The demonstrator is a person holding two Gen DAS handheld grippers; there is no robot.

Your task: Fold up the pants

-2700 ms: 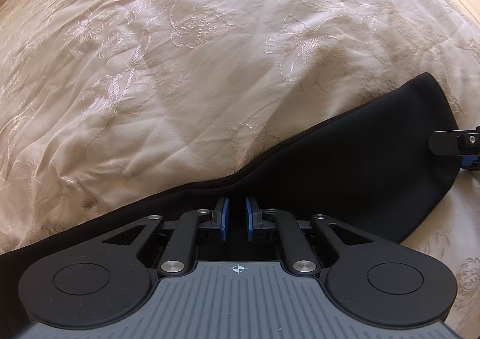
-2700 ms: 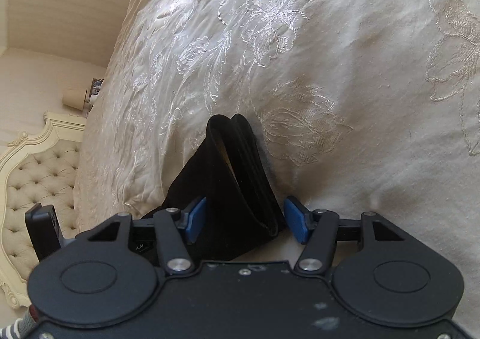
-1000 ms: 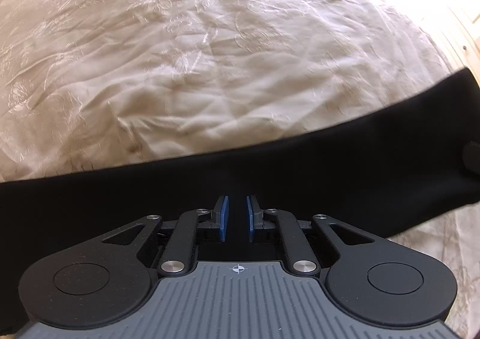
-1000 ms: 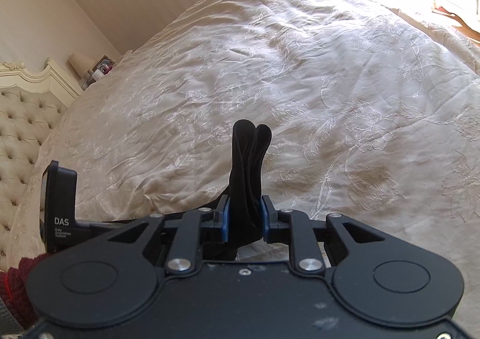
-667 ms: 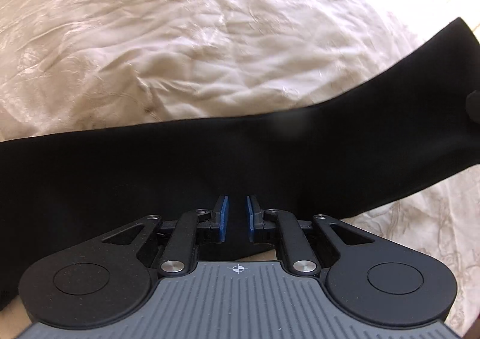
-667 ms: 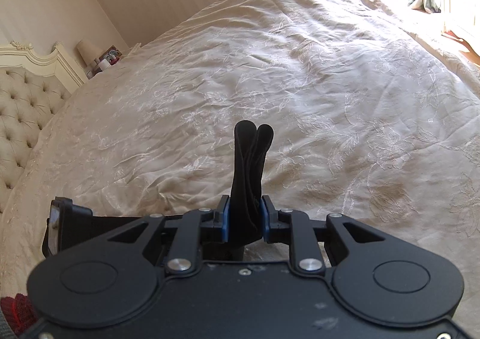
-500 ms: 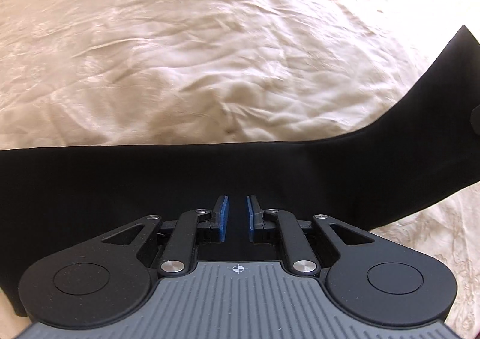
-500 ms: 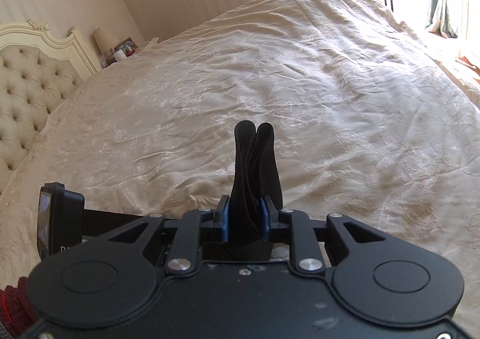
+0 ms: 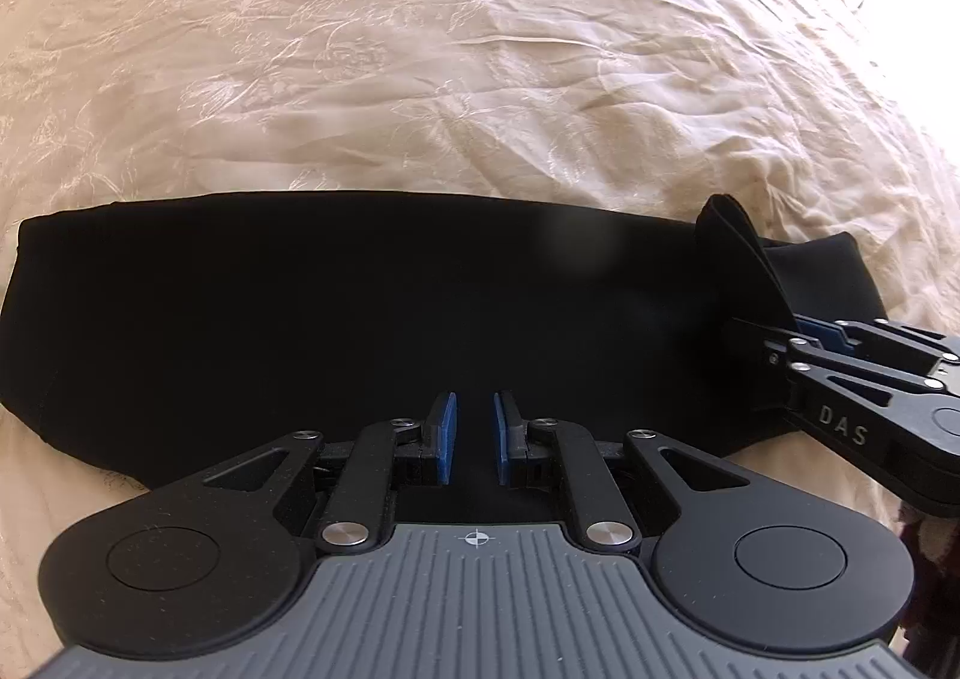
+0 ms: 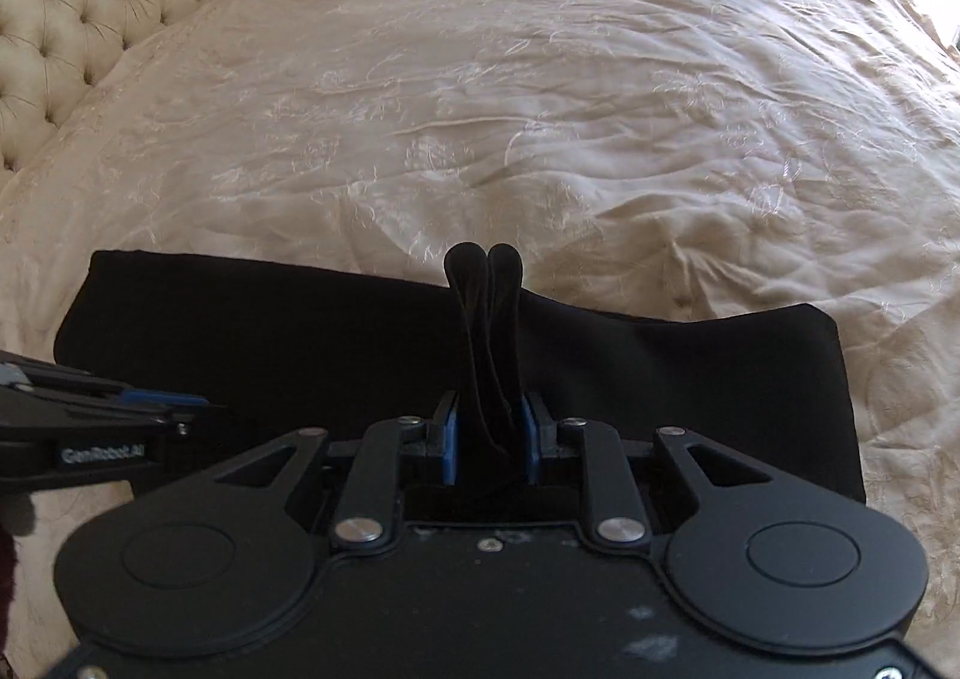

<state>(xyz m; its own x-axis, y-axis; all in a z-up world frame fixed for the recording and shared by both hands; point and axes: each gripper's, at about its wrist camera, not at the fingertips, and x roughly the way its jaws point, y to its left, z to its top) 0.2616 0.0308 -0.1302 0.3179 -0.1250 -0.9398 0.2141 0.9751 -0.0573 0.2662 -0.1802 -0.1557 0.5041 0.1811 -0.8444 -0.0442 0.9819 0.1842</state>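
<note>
The black pants [image 9: 372, 313] lie as a long folded band across the near part of the bed [image 9: 480, 48], on the cream embroidered bedspread, well short of the tufted headboard [image 10: 66, 12] at the far left corner. The right gripper [image 10: 487, 439] pinches a bunched stack of cloth layers that stands up between its blue pads [image 10: 449, 448]. The left gripper [image 9: 474, 436] sits low over the band with its pads close together; dark cloth fills the gap, but whether the pads press on it cannot be told. Judged step: one end is being carried over to double the band. The next move calls for lowering the held end squarely onto the layer beneath, edges aligned, then releasing both grips and smoothing.
</note>
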